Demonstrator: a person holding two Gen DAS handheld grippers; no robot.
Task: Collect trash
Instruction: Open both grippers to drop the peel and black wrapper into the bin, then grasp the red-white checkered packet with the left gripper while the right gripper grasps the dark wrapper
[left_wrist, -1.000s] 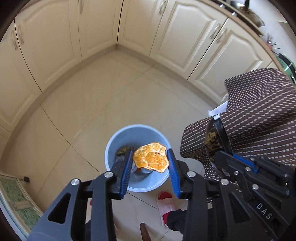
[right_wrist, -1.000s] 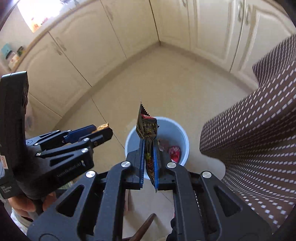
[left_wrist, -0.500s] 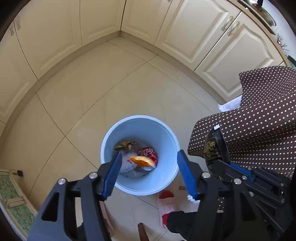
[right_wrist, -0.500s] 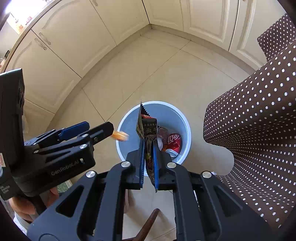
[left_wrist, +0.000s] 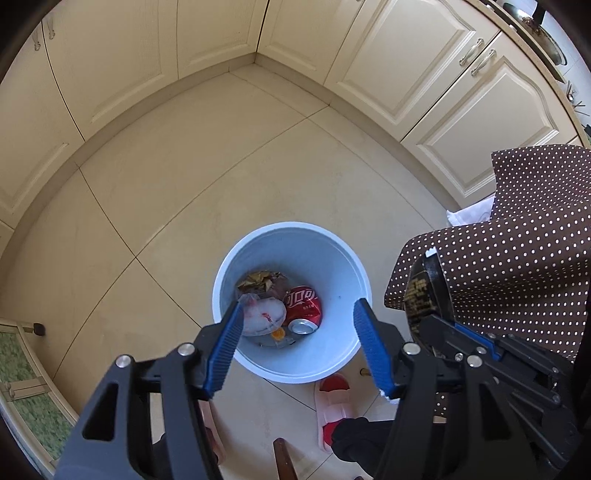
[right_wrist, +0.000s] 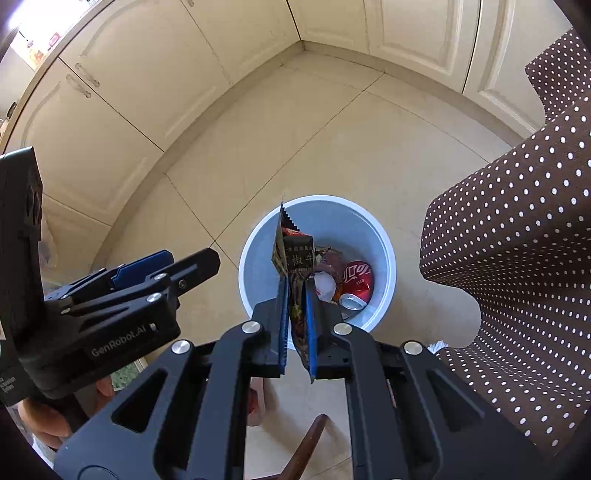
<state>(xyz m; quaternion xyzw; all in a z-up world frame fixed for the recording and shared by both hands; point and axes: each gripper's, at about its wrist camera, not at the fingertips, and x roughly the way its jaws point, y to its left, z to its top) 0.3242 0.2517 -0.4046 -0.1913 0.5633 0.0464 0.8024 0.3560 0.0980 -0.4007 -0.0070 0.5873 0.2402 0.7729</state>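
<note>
A pale blue bin (left_wrist: 332, 258) stands on the tiled floor and holds a red can (left_wrist: 303, 301), crumpled wrappers and an orange peel (left_wrist: 277, 333). My left gripper (left_wrist: 298, 306) hangs over the bin's near side, open, with nothing between its blue pads. My right gripper (right_wrist: 295, 282) is shut on a dark snack wrapper (right_wrist: 295, 254), which sticks up past the fingertips above the bin (right_wrist: 384, 240). In the right wrist view the left gripper (right_wrist: 184, 266) shows at the left, beside the bin. The red can (right_wrist: 356, 277) shows there too.
A brown polka-dot cloth (left_wrist: 517, 240) hangs close on the right of the bin. A red and white slipper (left_wrist: 332, 406) and a wooden stick (left_wrist: 282, 458) lie on the floor at the near side. Cream cabinets (left_wrist: 424, 74) line the far walls. A green mat (left_wrist: 22, 369) lies at the left.
My left gripper's jaws opened and the orange peel fell into the bin. Both grippers sank closer to the bin. The right gripper kept its hold on the wrapper.
</note>
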